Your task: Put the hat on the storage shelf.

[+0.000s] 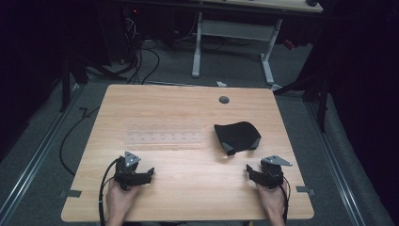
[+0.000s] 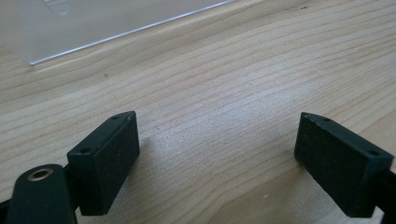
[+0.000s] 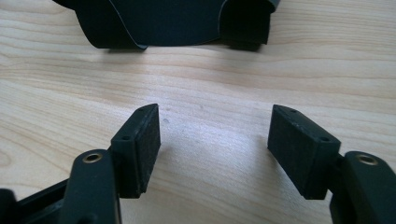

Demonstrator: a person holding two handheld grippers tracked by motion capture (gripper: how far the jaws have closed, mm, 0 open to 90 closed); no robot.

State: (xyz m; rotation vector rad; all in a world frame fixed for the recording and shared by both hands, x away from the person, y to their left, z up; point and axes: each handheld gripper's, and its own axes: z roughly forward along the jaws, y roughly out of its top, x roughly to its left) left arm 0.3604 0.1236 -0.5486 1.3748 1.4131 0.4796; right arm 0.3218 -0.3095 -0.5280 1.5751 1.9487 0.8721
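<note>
Two hands rest at the table's [image 1: 188, 186] near edge in the high view: left gripper [image 1: 149, 172], right gripper [image 1: 248, 170], a black folded pouch [image 1: 236, 135] and what seems a clear plastic sheet [image 1: 162, 137] beyond them. Left gripper view: fingers [image 2: 105, 161] spread over bare wood. Right gripper view: fingers [image 3: 140, 147] spread, pouch ahead.

bare wood is lying open between the left tongs [image 1: 149, 172] and right tongs [image 1: 248, 170], both gaping with nothing between their jaws. a black folded cloth [image 1: 236, 136] is sitting just ahead of the right tongs, and a clear plastic sheet [image 1: 163, 137] is lying flat ahead of the left on the surface [image 1: 188, 197].
</note>
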